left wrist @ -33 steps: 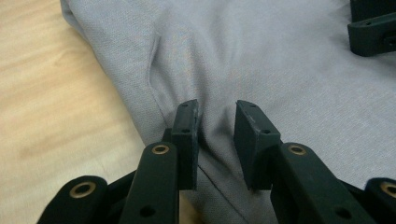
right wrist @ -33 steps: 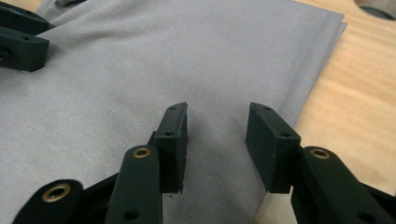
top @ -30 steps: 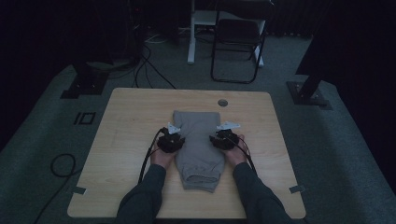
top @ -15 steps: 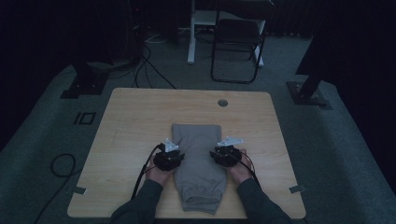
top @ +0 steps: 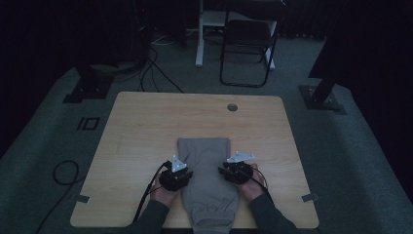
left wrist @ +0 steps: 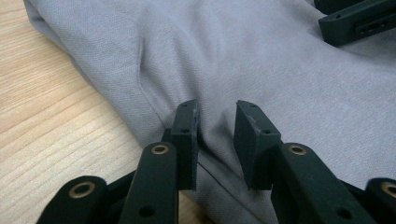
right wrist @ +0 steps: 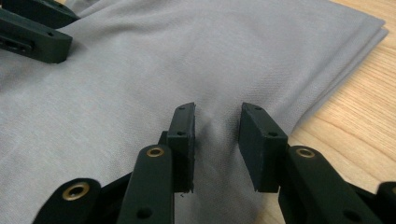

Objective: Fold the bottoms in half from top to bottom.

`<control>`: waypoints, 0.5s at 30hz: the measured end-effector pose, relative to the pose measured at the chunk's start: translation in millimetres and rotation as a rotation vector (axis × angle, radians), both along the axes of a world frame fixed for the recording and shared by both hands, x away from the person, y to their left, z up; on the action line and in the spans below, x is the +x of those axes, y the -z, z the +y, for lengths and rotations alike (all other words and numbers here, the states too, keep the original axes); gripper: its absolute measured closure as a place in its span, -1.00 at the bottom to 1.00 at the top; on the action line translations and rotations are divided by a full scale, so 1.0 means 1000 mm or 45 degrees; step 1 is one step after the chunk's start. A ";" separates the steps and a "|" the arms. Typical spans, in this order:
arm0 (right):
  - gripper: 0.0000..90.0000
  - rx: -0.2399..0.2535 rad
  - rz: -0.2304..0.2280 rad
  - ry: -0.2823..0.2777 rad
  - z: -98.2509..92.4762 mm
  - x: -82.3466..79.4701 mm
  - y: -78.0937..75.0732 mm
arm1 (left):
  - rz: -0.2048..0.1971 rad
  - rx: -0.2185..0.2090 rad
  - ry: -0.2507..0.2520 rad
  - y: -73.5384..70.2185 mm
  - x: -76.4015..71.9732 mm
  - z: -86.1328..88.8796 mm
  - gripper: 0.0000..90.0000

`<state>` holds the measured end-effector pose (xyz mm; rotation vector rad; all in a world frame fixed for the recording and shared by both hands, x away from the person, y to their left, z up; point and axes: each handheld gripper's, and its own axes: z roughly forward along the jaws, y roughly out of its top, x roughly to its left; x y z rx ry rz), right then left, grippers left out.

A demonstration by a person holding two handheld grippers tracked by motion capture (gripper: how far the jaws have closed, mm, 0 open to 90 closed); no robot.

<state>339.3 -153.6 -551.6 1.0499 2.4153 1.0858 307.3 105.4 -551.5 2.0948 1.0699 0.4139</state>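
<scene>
Both hand-held grippers (top: 187,171) (top: 223,170) part-open, seemingly on trousers (top: 207,183)

The high view is dim and underexposed: the pale wooden table (top: 146,136) is the only lit patch, and the room behind sinks into near black, its detail soft and grainy. Both gripper views are bright and evenly lit, with no glare. The grey knitted cotton garment (left wrist: 261,60) shows crisp weave and gentle fold shadows, while the nearest black jaw bases look slightly blurred, perhaps from closeness.
</scene>
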 end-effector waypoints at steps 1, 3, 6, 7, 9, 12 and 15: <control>0.50 -0.001 0.000 0.000 0.000 0.000 0.000 | -0.004 0.002 0.006 0.000 0.000 -0.001 0.50; 0.50 0.004 0.001 -0.005 0.000 0.000 0.000 | -0.035 0.035 0.015 -0.002 0.002 -0.003 0.43; 0.50 0.013 0.008 -0.005 -0.001 0.001 0.000 | -0.112 0.048 0.016 -0.010 0.013 -0.006 0.37; 0.50 0.014 0.008 -0.004 -0.001 0.001 0.000 | -0.150 0.053 0.010 -0.014 0.021 -0.007 0.34; 0.50 0.016 0.006 -0.006 -0.001 0.001 0.001 | -0.180 0.064 -0.012 -0.019 0.037 -0.009 0.33; 0.50 0.018 0.007 -0.008 -0.001 0.002 0.001 | -0.189 0.102 -0.057 -0.024 0.070 -0.012 0.31; 0.50 0.022 0.009 -0.007 -0.001 0.002 0.001 | -0.195 0.157 -0.078 -0.023 0.086 -0.014 0.29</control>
